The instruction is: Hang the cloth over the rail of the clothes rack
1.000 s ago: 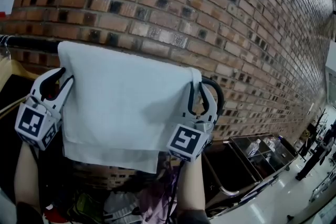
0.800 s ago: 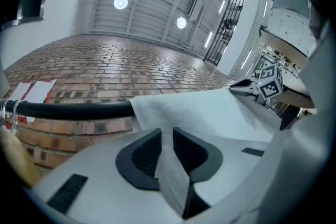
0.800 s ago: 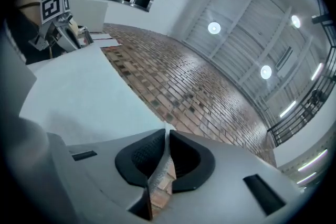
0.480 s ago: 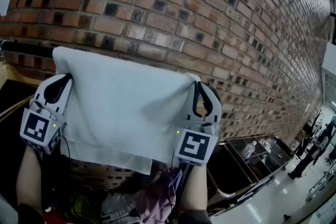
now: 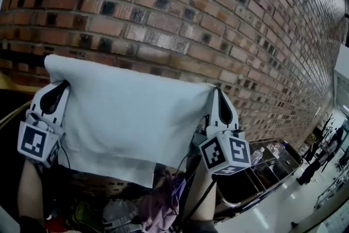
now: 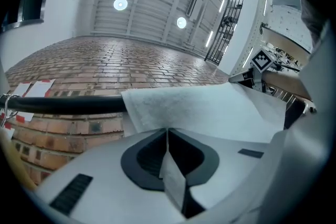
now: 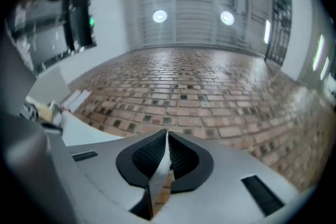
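A white cloth (image 5: 125, 120) hangs spread flat in front of the brick wall, its top edge level with the black rail (image 5: 19, 57). In the left gripper view the cloth (image 6: 210, 107) covers the rail (image 6: 63, 104) from its bare left stretch rightward. My left gripper (image 5: 56, 94) is shut on the cloth's left edge, and a fold shows pinched between its jaws (image 6: 167, 136). My right gripper (image 5: 221, 103) is shut on the right edge. A thin strip of fabric shows pressed between its jaws (image 7: 167, 140).
The brick wall (image 5: 218, 19) stands close behind the rail. A pile of clothes (image 5: 152, 210) lies below the cloth. A black metal cart (image 5: 256, 172) stands at the lower right. People (image 5: 327, 155) stand far off to the right. A wooden hanger (image 5: 11, 83) hangs at the left.
Both grippers went from open beside the cloth's side edges to shut on them. The right gripper has moved right, drawing the cloth wider.
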`<state>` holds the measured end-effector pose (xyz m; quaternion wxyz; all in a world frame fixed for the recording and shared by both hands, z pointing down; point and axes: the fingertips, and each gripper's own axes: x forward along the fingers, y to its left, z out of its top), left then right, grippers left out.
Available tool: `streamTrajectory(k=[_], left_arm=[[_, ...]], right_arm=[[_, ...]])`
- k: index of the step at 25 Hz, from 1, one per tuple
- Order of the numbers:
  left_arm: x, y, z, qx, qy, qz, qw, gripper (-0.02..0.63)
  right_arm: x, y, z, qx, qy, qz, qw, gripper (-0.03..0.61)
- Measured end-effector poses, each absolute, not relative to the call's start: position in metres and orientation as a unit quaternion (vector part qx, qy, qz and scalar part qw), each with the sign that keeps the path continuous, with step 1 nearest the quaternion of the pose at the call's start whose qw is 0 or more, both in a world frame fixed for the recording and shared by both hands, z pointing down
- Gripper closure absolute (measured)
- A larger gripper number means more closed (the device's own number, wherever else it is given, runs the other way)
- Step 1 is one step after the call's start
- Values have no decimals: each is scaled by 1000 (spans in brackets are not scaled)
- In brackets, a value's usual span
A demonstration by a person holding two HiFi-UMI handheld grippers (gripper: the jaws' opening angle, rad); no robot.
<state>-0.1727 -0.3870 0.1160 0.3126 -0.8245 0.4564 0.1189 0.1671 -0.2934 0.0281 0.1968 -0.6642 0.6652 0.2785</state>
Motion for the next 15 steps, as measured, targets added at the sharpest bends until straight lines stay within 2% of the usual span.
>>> streamTrajectory(k=[2, 6, 10, 15], left_arm=[[-170, -387, 117, -826, 454, 115, 314, 586], [-163, -384, 123, -828, 448, 109, 319, 583], [-160, -375, 131, -831, 438, 122, 320, 574], [-159, -374, 151, -853, 415, 140, 282, 497]], right_arm=[[180, -290, 34, -628, 701, 228, 250, 551], [194, -269, 45, -603, 701, 233, 299, 551], [192, -247, 64, -523, 733, 195, 389, 551], [186, -265, 103, -542, 743, 198, 339, 548]])
